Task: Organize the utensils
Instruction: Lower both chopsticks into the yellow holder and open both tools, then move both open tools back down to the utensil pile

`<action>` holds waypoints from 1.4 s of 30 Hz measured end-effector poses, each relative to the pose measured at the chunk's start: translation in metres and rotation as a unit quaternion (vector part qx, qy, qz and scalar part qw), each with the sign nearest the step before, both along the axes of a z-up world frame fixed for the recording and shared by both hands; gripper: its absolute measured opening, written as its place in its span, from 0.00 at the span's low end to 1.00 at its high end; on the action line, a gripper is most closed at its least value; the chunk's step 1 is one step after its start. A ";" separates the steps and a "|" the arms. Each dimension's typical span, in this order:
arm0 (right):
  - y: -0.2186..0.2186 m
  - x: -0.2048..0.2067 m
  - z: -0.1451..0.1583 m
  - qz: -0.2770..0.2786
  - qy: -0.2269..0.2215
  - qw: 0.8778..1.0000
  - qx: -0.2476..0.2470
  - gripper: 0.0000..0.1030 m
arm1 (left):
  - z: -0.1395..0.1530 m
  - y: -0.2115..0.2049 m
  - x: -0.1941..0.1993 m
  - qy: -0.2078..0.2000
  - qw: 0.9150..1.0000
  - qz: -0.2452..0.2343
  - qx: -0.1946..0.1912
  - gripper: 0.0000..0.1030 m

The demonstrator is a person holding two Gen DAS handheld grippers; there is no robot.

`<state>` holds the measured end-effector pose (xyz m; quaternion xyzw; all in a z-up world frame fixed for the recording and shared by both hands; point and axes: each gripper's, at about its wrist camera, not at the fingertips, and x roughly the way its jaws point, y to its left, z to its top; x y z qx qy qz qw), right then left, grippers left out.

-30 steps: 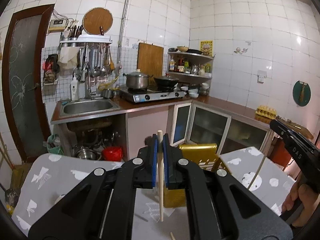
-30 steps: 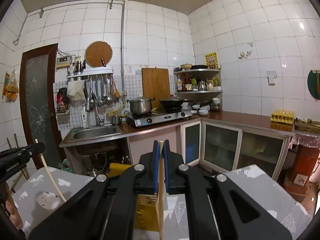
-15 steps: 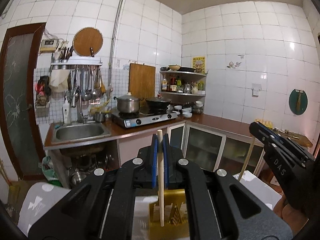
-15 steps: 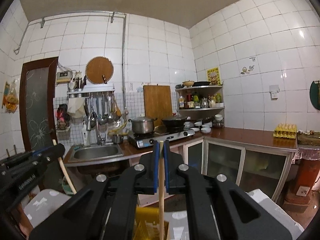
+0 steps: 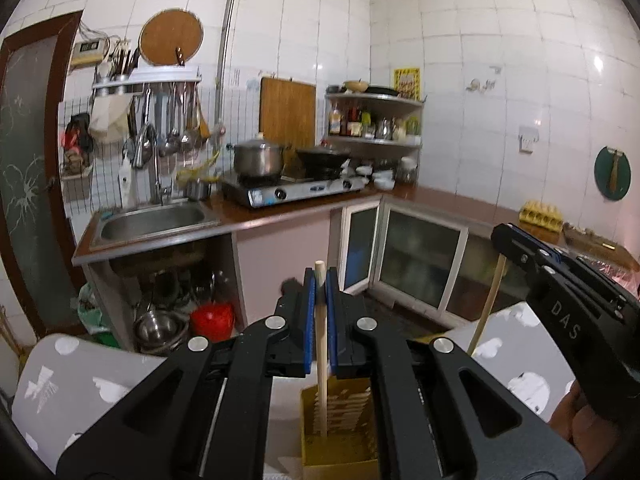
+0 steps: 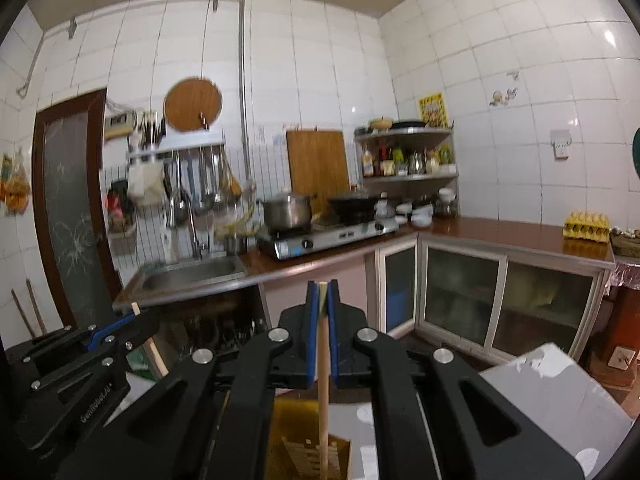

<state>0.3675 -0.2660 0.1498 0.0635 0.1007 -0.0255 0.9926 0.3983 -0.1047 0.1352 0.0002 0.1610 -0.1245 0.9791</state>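
My left gripper [image 5: 320, 280] is shut on a pale wooden chopstick [image 5: 322, 380] that hangs straight down into a yellow slatted utensil box [image 5: 338, 436] on the table. My right gripper [image 6: 321, 292] is shut on a second wooden chopstick [image 6: 323, 400], whose lower end reaches the same yellow box [image 6: 308, 452]. In the left wrist view the right gripper [image 5: 504, 240] stands at the right with its chopstick [image 5: 486, 312] slanting down. The left gripper [image 6: 136, 320] appears at the left of the right wrist view, its chopstick [image 6: 154, 350] slanting below it.
A table with a grey patterned cloth [image 5: 72, 380] lies under both grippers. Beyond it runs a kitchen counter with a steel sink [image 5: 152, 222], a gas stove [image 5: 292, 192] bearing a pot, and glass-door cabinets [image 5: 420, 268]. A hand [image 5: 576, 424] shows at the lower right.
Both grippers have moved over the yellow box, each with its chopstick still clamped. The chopstick ends now hang inside the box, and the two grippers stand closer together.
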 end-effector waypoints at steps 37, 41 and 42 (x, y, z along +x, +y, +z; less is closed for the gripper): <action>-0.024 -0.119 -0.165 -0.072 0.253 0.964 0.032 0.66 | -0.125 0.076 -0.115 0.156 0.985 0.063 0.024 0.95; -0.024 -0.112 -0.180 -0.071 0.281 0.956 0.044 0.66 | -0.149 0.076 -0.105 0.191 0.980 0.055 0.018 0.95; -0.025 -0.109 -0.184 -0.070 0.289 0.953 0.049 0.66 | -0.153 0.075 -0.104 0.196 0.979 0.052 0.021 0.95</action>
